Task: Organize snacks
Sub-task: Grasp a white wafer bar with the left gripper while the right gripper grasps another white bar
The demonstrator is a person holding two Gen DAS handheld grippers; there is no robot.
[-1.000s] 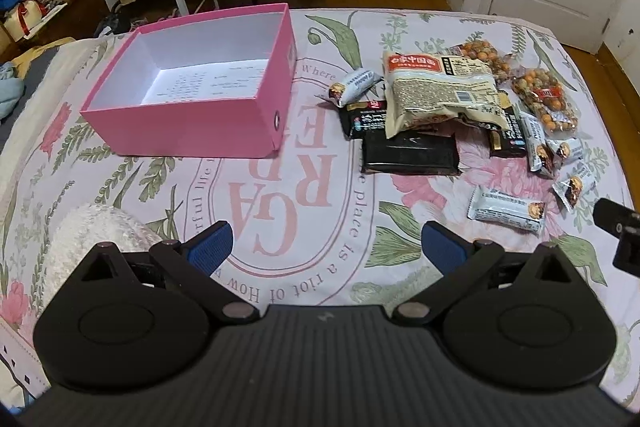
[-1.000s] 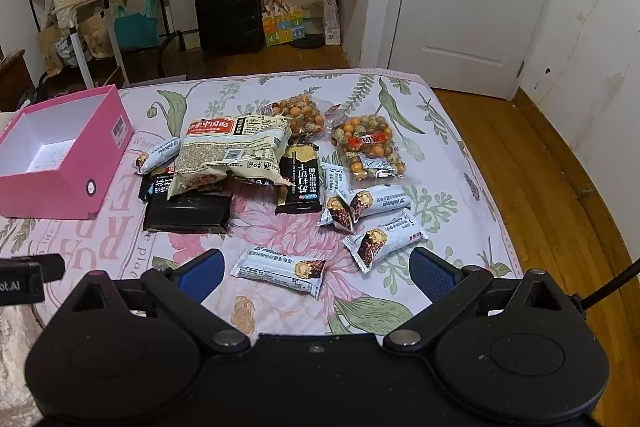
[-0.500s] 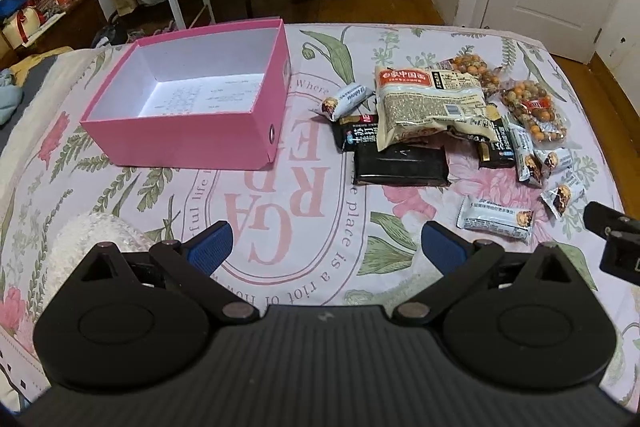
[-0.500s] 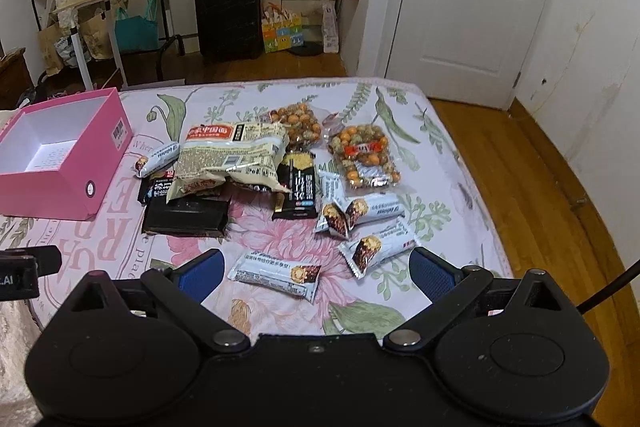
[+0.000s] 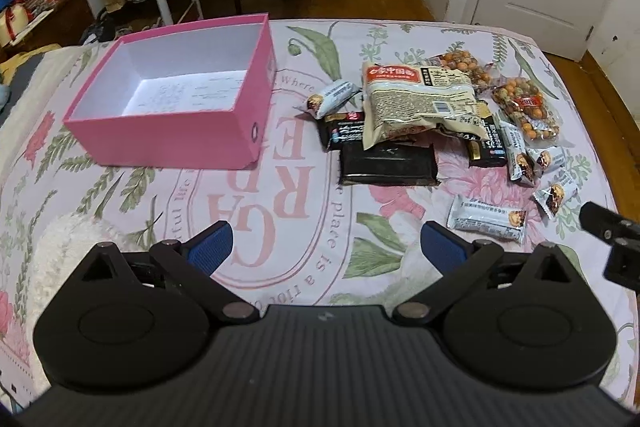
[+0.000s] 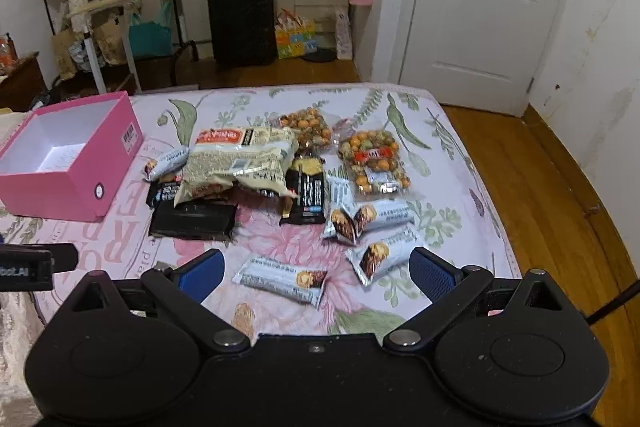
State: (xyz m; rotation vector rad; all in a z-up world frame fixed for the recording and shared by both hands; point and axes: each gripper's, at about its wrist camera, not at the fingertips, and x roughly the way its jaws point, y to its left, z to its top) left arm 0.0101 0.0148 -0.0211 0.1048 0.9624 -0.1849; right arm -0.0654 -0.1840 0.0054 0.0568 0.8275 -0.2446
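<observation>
Both grippers have been drawn back from the bed, so the snack pile (image 5: 424, 115) is seen farther off. The left gripper (image 5: 326, 245) and right gripper (image 6: 316, 273) are held spread wide, nothing gripped. The snacks are heaped just right of the pink box (image 5: 160, 143); a white bar (image 6: 282, 277) lies nearest.
</observation>
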